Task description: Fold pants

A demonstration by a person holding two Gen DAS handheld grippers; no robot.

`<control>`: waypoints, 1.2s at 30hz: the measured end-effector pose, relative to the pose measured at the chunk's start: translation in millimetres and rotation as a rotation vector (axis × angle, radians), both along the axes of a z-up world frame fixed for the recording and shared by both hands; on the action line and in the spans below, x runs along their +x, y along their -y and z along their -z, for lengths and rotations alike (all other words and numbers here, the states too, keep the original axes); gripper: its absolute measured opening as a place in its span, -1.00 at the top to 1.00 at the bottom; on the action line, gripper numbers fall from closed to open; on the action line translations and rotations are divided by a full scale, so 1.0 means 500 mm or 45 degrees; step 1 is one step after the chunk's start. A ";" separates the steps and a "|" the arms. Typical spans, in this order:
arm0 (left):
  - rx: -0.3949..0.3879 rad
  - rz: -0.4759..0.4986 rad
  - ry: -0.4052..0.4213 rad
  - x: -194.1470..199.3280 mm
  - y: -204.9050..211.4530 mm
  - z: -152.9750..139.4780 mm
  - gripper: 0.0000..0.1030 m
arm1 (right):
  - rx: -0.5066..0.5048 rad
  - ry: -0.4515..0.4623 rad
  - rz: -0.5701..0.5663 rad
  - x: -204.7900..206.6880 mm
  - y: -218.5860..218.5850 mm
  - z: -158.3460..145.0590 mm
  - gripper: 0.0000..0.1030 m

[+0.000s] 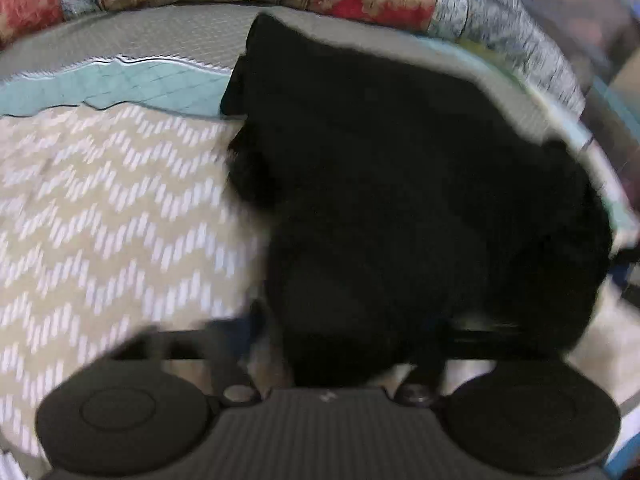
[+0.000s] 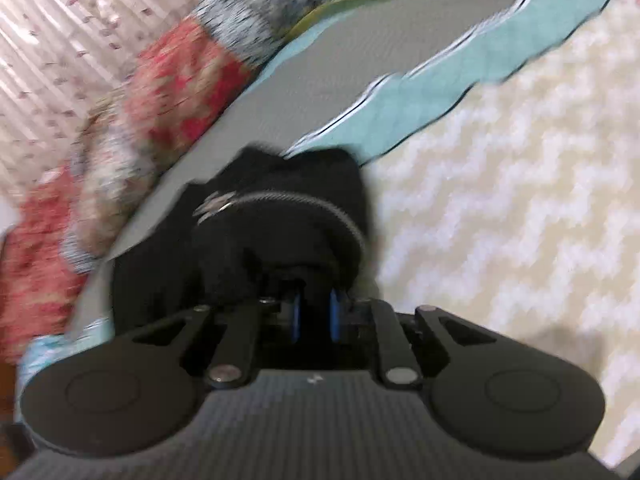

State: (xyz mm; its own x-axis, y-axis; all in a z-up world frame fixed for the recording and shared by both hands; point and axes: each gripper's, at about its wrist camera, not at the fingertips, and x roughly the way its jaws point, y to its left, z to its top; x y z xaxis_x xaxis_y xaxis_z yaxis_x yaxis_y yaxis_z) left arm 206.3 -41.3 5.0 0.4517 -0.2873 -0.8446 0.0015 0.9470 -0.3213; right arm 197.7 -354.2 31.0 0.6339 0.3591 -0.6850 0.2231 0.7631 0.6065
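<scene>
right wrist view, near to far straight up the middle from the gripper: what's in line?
Right gripper, shut on the black pants → zipper arcing over the bunched cloth → teal quilt edge → grey sheet → patchwork floral quilt.

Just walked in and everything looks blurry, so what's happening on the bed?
A person with a claw in each hand is folding black pants on a chevron-patterned blanket. The right claw is shut on a bunched part of the pants beside a zipper. The left claw is buried under the fabric, so its grip cannot be told.
</scene>
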 end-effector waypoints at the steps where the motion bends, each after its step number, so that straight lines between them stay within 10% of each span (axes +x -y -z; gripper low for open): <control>1: -0.058 -0.034 0.014 0.013 -0.020 -0.018 0.33 | 0.064 0.010 -0.033 -0.009 -0.005 -0.009 0.70; 9: -0.044 -0.267 0.571 0.000 -0.188 -0.295 0.37 | 0.686 0.288 -0.385 -0.075 -0.144 -0.160 0.75; 11: -0.017 -0.315 0.697 -0.032 -0.217 -0.340 -0.43 | 0.766 0.409 -0.382 -0.086 -0.154 -0.189 0.75; 14: 0.045 -0.363 0.757 -0.078 -0.232 -0.343 -0.94 | 0.517 0.495 -0.280 -0.094 -0.151 -0.192 0.71; 18: 0.095 -0.260 0.636 -0.116 -0.217 -0.248 -0.95 | -0.255 0.246 -0.108 -0.097 -0.165 -0.104 0.69; 21: 0.084 -0.211 0.441 -0.150 -0.216 -0.156 -0.99 | -0.151 0.151 -0.032 -0.127 -0.111 -0.036 0.65; 25: -0.028 -0.244 0.169 -0.174 -0.244 -0.044 -0.99 | -0.089 0.133 -0.012 -0.185 -0.114 -0.017 -0.40; 28: -0.208 -0.287 -0.007 -0.180 -0.262 0.010 -0.99 | 0.000 0.108 -0.051 -0.211 -0.131 0.004 -0.51; 30: -0.278 -0.297 -0.043 -0.180 -0.253 0.025 -0.96 | 0.057 0.042 -0.067 -0.196 -0.146 0.022 -0.51; 31: -0.253 -0.286 -0.026 -0.178 -0.241 0.017 -0.73 | 0.080 0.003 -0.062 -0.185 -0.157 0.026 -0.40; 32: -0.235 -0.256 -0.018 -0.173 -0.228 0.010 -0.01 | 0.099 -0.025 -0.085 -0.166 -0.177 0.042 -0.17; 33: -0.250 -0.229 -0.028 -0.168 -0.222 0.011 0.33 | 0.092 -0.036 -0.115 -0.152 -0.193 0.044 0.58; 34: -0.284 -0.218 -0.046 -0.164 -0.221 0.004 0.76 | 0.065 -0.049 -0.118 -0.144 -0.204 0.036 0.74; 36: -0.263 -0.243 0.019 -0.170 -0.234 -0.025 0.81 | 0.042 0.052 -0.084 -0.140 -0.204 -0.018 0.79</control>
State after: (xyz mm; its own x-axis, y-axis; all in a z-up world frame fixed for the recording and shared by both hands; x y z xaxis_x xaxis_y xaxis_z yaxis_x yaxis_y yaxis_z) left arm 121.1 75.5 17.4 0.5261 -0.3612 -0.7699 -0.1640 0.8452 -0.5086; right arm 127.5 -252.0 40.0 0.6355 0.4227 -0.6461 0.1476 0.7548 0.6391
